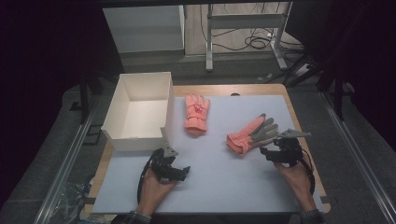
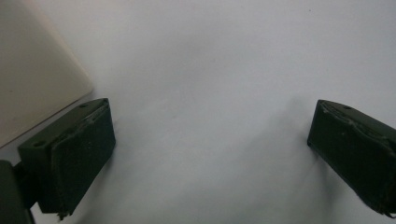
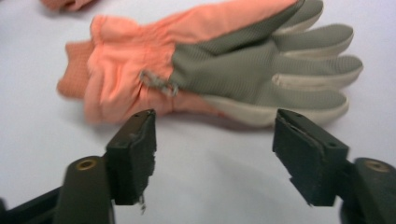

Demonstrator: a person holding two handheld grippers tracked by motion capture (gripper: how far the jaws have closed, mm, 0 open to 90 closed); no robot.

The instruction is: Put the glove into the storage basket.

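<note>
A pink glove with a grey palm (image 3: 219,70) lies palm up on the white mat, also seen right of centre in the high view (image 1: 250,135). My right gripper (image 3: 215,154) is open just short of it, with nothing between the jaws; in the high view it (image 1: 275,150) sits at the glove's near right side. A second pink glove (image 1: 196,113) lies back up near the mat's far middle. My left gripper (image 2: 205,154) is open over bare mat, near the box corner (image 2: 37,70); in the high view it (image 1: 170,165) is in front of the box.
An open white box (image 1: 140,109) stands at the mat's far left. The white mat (image 1: 219,186) covers a wooden table (image 1: 289,100). Past the table are a desk frame and cables on the floor (image 1: 252,39).
</note>
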